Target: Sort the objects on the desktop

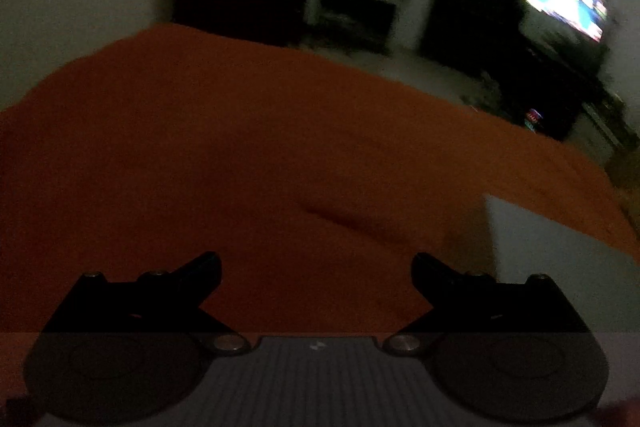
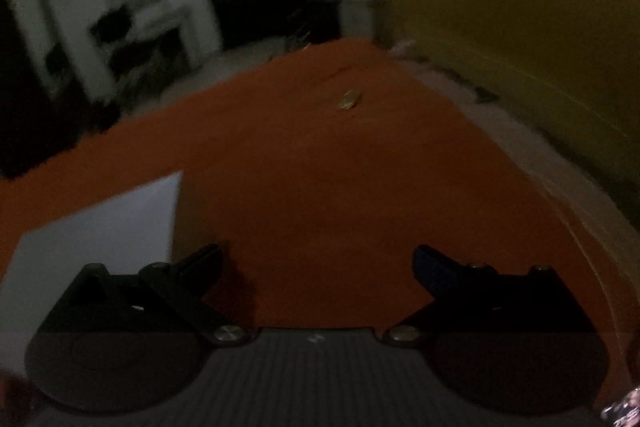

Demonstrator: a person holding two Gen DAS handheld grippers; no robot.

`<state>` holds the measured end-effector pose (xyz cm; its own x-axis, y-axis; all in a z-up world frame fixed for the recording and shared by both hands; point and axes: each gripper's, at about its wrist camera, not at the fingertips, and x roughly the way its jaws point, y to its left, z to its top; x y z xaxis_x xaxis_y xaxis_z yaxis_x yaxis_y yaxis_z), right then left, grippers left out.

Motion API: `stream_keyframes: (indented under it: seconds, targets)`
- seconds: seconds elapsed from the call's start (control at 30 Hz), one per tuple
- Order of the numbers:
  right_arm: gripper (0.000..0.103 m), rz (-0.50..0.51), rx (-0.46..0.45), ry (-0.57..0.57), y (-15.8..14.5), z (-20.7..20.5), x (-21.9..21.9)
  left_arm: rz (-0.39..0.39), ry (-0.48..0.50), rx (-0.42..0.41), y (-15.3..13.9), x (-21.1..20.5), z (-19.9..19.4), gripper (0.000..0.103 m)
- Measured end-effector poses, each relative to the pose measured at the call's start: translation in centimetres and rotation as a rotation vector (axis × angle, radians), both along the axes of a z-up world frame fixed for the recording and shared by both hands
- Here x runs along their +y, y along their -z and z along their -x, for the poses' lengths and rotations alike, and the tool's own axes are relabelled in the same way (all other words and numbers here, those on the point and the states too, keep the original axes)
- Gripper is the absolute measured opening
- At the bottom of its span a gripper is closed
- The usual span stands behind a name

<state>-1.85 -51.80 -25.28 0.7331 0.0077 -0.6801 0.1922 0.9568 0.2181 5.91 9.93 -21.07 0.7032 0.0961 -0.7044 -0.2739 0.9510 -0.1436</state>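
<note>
both grippers, left gripper point(image 1: 316, 277) and right gripper point(image 2: 316, 269), stand wide apart and hold nothing above the orange cloth point(image 2: 320, 187). small object point(image 2: 347, 100) lies far ahead. risk: dim, blurred views may cause a misjudged approach.

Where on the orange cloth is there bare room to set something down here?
Most of the orange cloth is bare. The widest free patch runs from the open right gripper up to the small blurred object near the far end. Left of it lies the white sheet. Ahead of the open left gripper the cloth is also clear.
</note>
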Motion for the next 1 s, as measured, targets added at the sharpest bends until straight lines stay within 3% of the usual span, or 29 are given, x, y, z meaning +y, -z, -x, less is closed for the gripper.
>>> stream_keyframes:
  seconds: [0.23,0.4,0.47,0.63,0.77,0.9,1.0]
  targets:
    - [0.103,-0.02,0.075,-0.133,-1.4,-0.9,6.4,-0.038,0.186,0.084,-2.6,-4.9,1.0,0.102]
    - [0.103,0.003,0.094,-0.153,-2.4,-1.6,8.5,-0.045,0.204,0.113,-3.6,-5.6,1.3,0.102]
    - [0.103,-0.012,0.096,-0.149,-3.8,-1.6,8.6,-0.048,0.197,0.091,-6.4,-5.4,1.9,0.102]
    - [0.103,-0.025,-0.039,-0.141,-14.7,-1.0,8.0,-0.115,0.149,-0.075,-18.9,-4.8,4.3,0.102]
    - [0.103,-0.182,-0.219,-0.113,-24.4,0.7,7.5,-0.165,0.186,-0.234,-28.5,-6.5,7.1,0.102]
    - [0.103,-0.212,-0.321,-0.14,-30.2,0.9,10.5,-0.207,0.241,-0.314,-33.2,-9.7,7.2,0.102]
    - [0.103,-0.177,-0.313,-0.157,-30.4,0.8,14.8,-0.253,0.257,-0.318,-32.6,-12.7,6.2,0.102]
